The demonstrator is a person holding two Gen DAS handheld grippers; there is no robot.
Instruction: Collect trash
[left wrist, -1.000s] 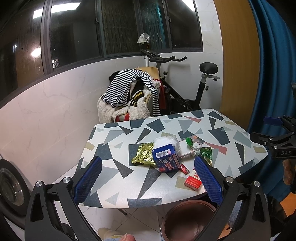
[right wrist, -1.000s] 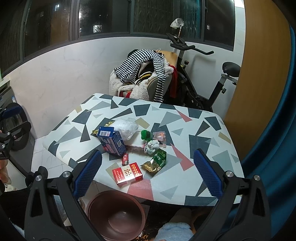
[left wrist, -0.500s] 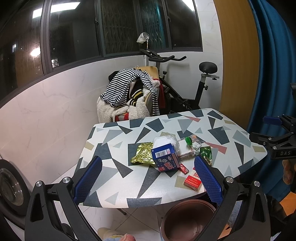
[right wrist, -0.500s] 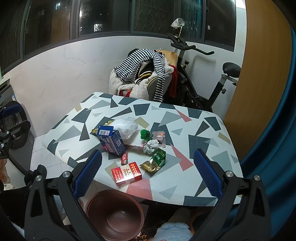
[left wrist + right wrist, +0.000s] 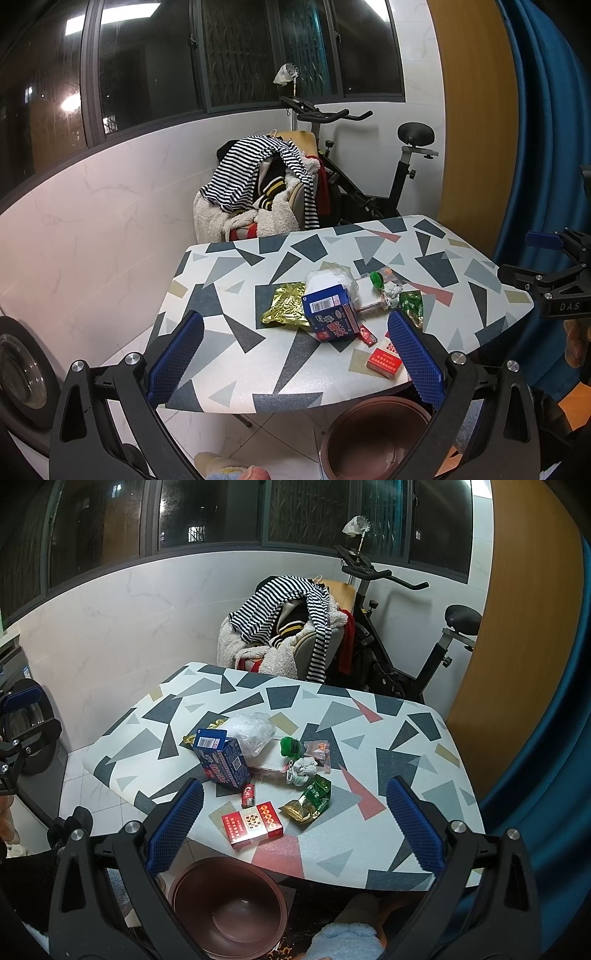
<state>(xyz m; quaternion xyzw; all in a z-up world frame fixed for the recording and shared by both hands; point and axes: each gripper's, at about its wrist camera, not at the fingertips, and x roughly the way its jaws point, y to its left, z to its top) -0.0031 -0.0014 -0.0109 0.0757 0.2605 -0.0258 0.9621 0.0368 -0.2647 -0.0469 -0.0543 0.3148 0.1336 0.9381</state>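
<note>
Both sets of jaws are standing wide apart and holding nothing. The left gripper (image 5: 295, 365) is hovering short of the near edge of the bench (image 5: 229, 280), its blue pads (image 5: 175, 363) framing the litter. The right gripper (image 5: 295, 825) is hanging over the opposite near corner, likewise clear of everything.

The trash is lying in a loose cluster toward the near side of the bench. Closest to the right gripper, a red cigarette pack (image 5: 252, 824) is lying flat by the edge, with a small red lighter-sized item (image 5: 248, 796) just beyond it. A green and gold snack wrapper (image 5: 308, 804) is sitting just to the right of the pack. Farther in, a blue carton (image 5: 221, 760) is leaning tilted, touching a crumpled clear plastic bag (image 5: 253, 731). A gold foil wrapper (image 5: 285, 308) is lying beside the carton. A green bottle cap (image 5: 290, 746), a wad of white tissue (image 5: 304, 770) and a small clear packet (image 5: 318, 751) are grouped near the middle.

A brown basin (image 5: 227, 904) is sitting on the floor below the near edge of the bench. Behind the bench, a chair heaped with striped clothing (image 5: 255, 181) and an exercise bike (image 5: 369, 166) are standing against the wall
</note>
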